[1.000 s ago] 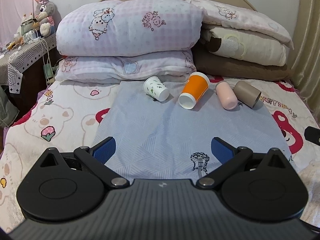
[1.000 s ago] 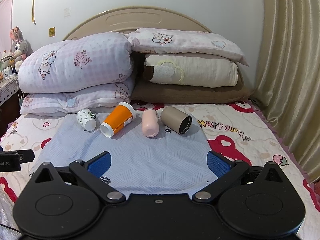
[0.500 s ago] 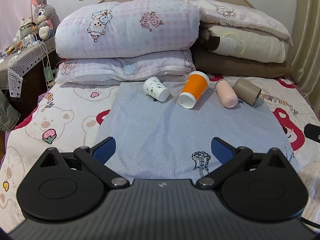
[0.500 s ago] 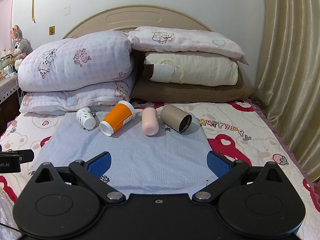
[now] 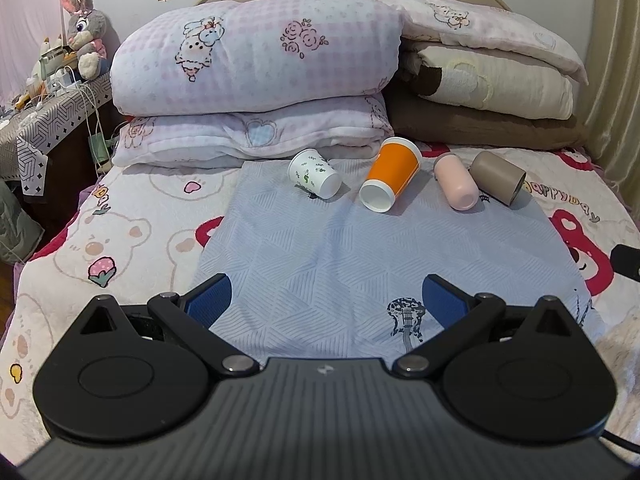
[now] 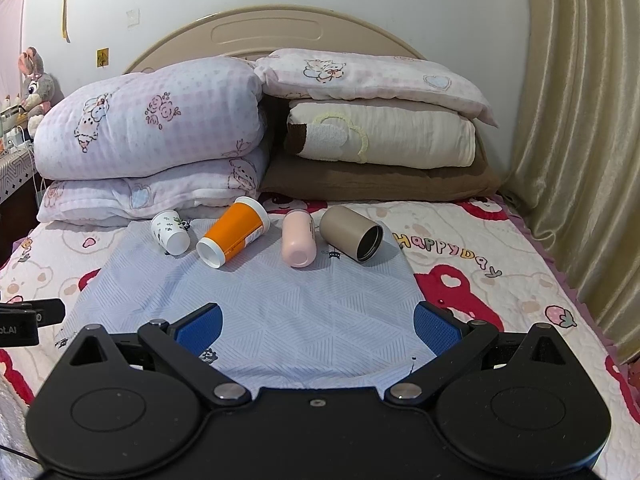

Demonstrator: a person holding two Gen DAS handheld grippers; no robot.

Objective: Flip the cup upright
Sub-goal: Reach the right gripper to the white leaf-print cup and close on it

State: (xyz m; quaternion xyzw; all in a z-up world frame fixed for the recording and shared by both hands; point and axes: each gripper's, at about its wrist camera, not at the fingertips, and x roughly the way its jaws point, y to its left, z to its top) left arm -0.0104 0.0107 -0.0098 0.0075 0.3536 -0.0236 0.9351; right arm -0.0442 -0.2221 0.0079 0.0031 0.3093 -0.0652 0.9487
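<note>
Several cups lie on their sides in a row on a light blue cloth (image 5: 360, 264) on the bed: a small white cup with green print (image 5: 314, 174) (image 6: 170, 232), an orange cup (image 5: 391, 174) (image 6: 234, 230), a pink cup (image 5: 456, 186) (image 6: 298, 238) and a taupe cup (image 5: 498, 178) (image 6: 351, 238). My left gripper (image 5: 326, 300) is open and empty, well short of the cups. My right gripper (image 6: 318, 322) is open and empty, also well short of them.
Stacked pillows and folded quilts (image 5: 256, 64) (image 6: 380, 132) rise right behind the cups. A bedside table with a plush rabbit (image 5: 82, 36) stands at the left. A curtain (image 6: 580, 160) hangs at the right. The other gripper's tip shows at each view's edge (image 5: 626, 262) (image 6: 28, 318).
Both views have risen slightly and edged a little toward the cups. Both grippers stay open. The cups have not moved.
</note>
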